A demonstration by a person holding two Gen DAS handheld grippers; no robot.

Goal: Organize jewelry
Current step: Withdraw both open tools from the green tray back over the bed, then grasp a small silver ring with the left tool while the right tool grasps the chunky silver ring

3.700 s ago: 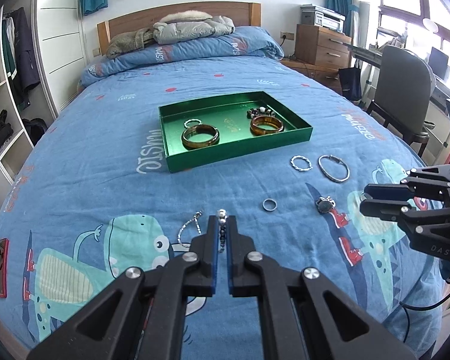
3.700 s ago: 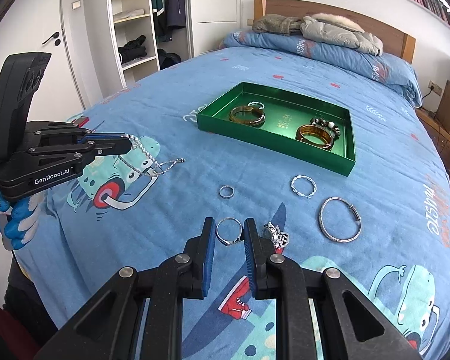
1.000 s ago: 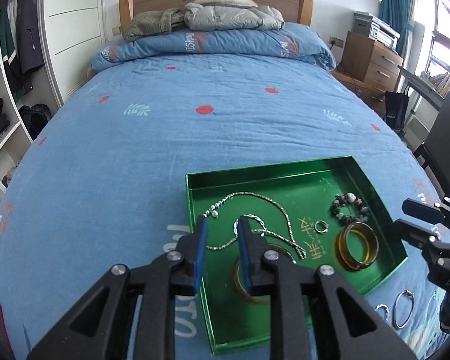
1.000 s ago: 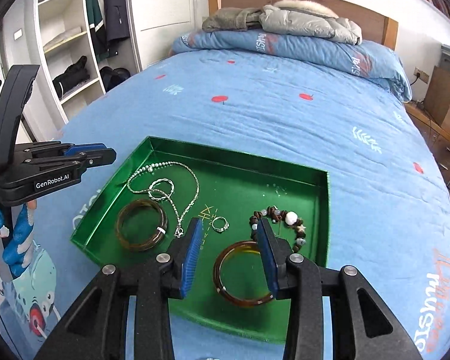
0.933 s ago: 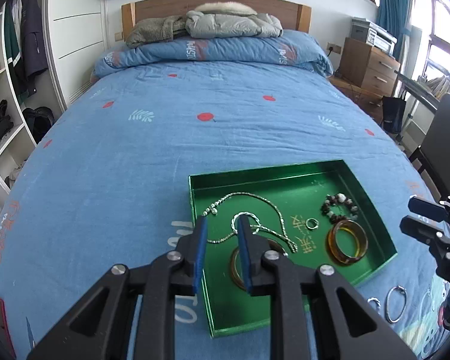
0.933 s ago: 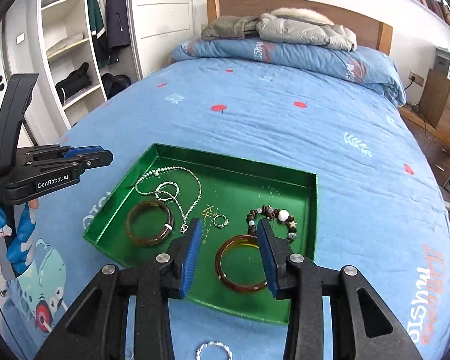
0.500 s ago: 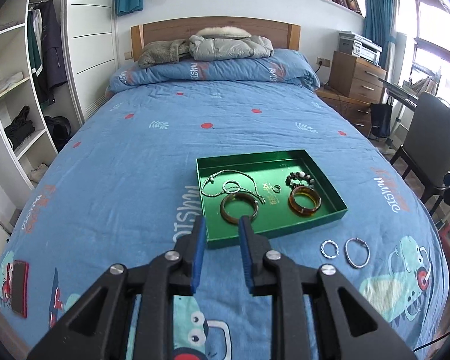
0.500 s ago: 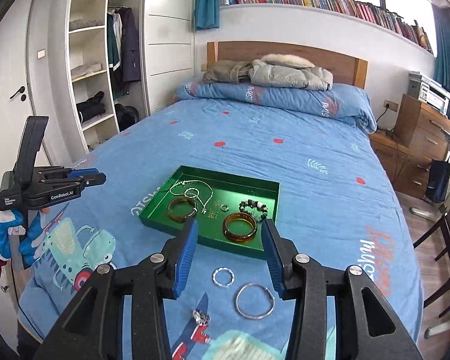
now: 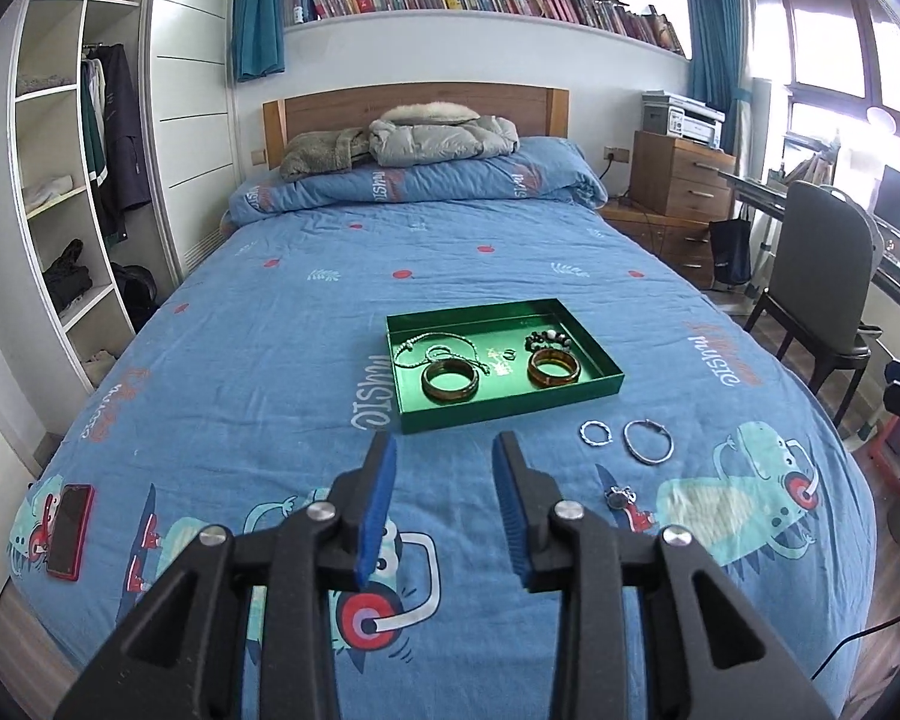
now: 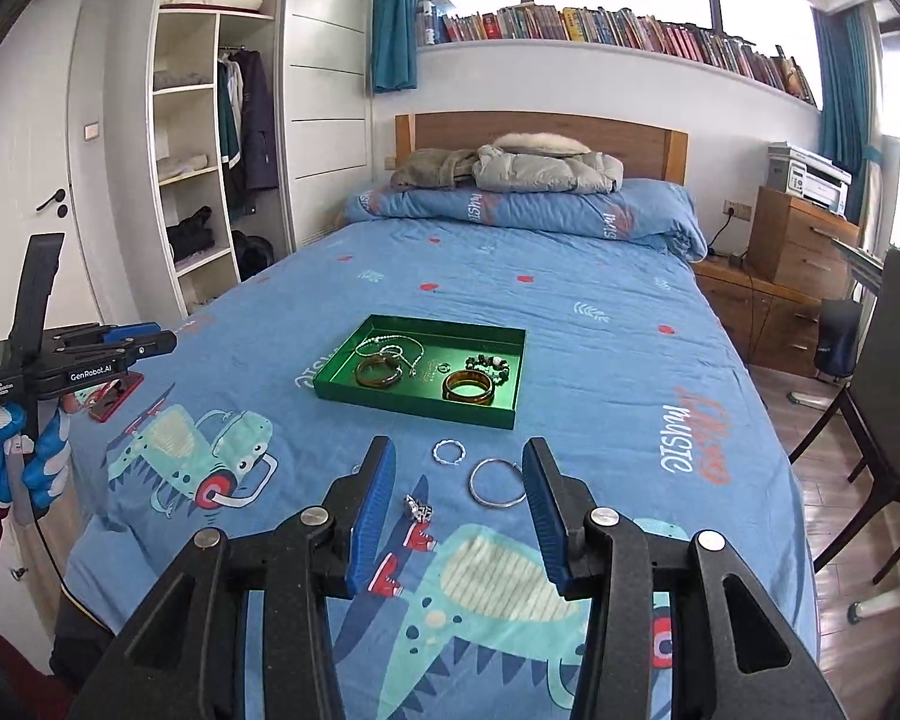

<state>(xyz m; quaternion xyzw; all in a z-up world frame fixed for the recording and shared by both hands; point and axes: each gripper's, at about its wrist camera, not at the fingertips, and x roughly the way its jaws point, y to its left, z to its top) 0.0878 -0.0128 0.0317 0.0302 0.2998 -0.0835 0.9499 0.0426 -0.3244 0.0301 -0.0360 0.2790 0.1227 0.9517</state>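
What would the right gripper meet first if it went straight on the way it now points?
Probably the bedspread just short of the green tray. The open right gripper points at the twisted silver ring and the large silver bangle lying there; depth is unclear.

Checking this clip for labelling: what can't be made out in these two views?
- Small ring in the tray: too small to tell its type, both views.
- Trinket on the bedspread: too small to identify.
- An item by the right gripper's left finger: mostly hidden behind it.
- Right gripper in the left view: cut off by the edge.
- Phone: partly behind the left gripper.
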